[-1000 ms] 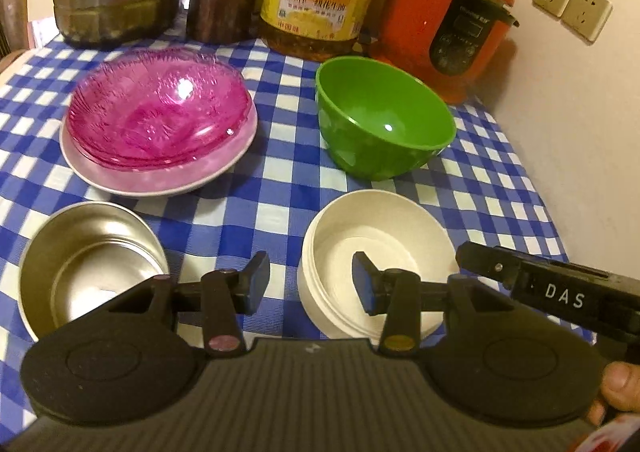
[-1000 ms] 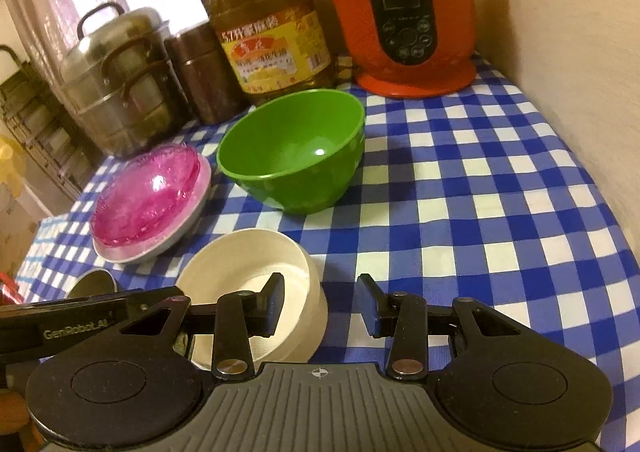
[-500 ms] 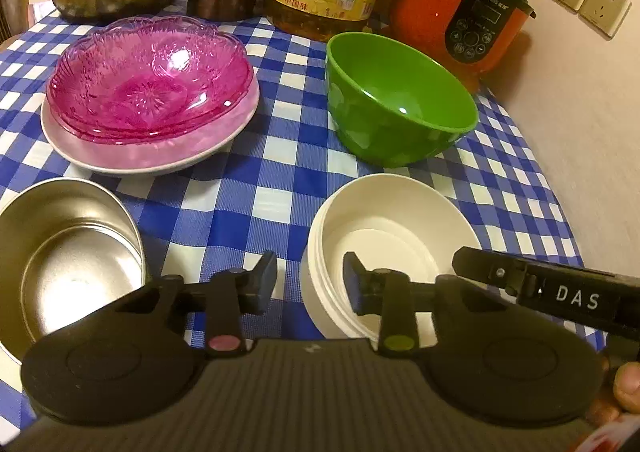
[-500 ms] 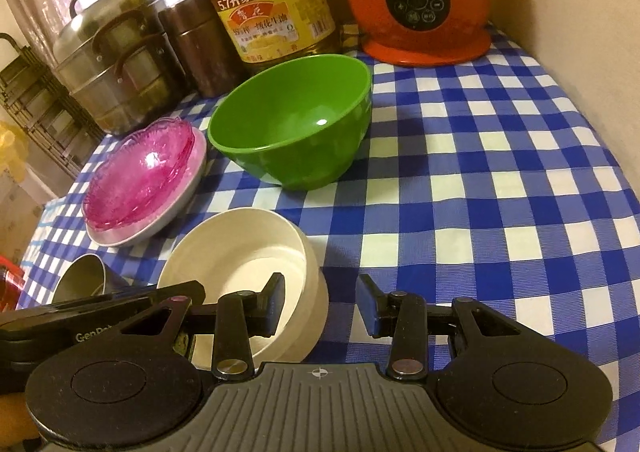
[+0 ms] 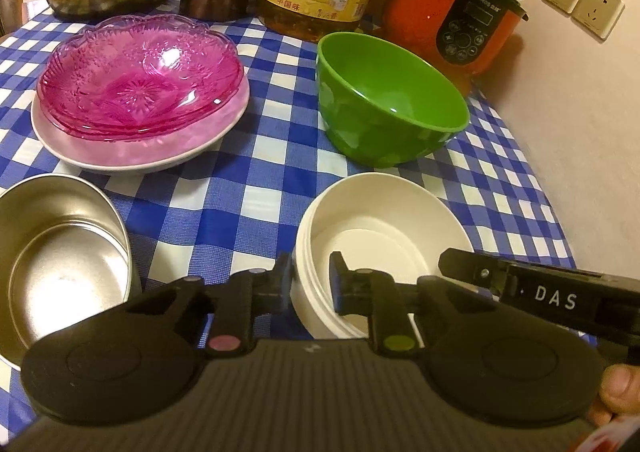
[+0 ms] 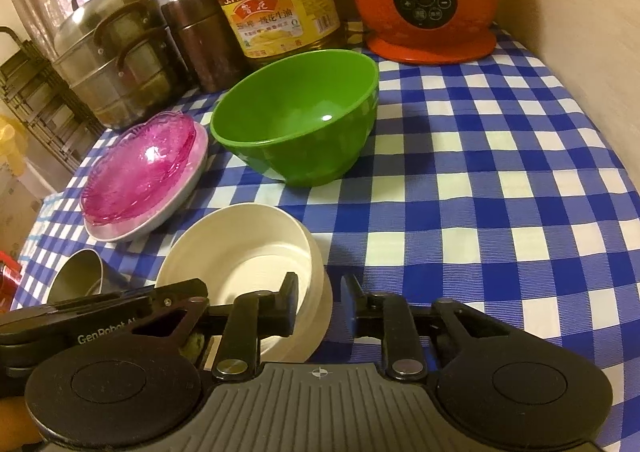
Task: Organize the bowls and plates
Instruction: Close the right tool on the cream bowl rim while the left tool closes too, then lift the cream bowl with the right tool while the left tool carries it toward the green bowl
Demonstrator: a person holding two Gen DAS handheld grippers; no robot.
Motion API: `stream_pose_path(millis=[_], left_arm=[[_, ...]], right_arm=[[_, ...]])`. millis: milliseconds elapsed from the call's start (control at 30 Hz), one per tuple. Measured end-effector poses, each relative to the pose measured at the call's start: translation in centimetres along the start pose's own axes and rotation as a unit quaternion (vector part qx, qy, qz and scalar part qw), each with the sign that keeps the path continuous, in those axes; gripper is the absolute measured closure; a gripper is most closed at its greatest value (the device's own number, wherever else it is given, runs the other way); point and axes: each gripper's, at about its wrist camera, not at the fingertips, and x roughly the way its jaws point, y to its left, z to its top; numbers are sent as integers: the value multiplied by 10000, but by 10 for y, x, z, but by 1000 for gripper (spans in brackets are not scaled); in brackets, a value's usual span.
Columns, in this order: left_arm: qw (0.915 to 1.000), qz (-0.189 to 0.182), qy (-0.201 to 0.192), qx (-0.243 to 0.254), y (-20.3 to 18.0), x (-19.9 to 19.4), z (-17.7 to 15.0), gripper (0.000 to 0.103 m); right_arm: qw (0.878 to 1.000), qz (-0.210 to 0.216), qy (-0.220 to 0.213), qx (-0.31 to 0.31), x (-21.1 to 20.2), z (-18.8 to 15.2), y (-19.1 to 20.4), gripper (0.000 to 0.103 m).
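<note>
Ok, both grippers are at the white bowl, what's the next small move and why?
Probably finish closing both on the white bowl before lifting. The left gripper and right gripper each straddle its wall and have just been closing, but a gap shows beside the right gripper's outer finger, so a lift now might slip.

Left claw: closing astride white bowl wall, one finger inside.
Green bowl: just behind, on checked surface.
</note>
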Motion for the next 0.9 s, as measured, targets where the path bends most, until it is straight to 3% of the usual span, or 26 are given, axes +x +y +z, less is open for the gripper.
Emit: stream_pose_path(millis=[167,533,900], left_arm=[[10000,-5,-13,-1,0,-1,0,86],[10000,30,-42,-9,1,-2,0,89],[9995,-3,-310,25,-4,-14,6,92]], right_arm=[[10000,26,6,-50,0,-2,5,88],[9999,11,-17,-130,-2,-2,7,89],[9995,28,-299,-43,-19,3,9,93]])
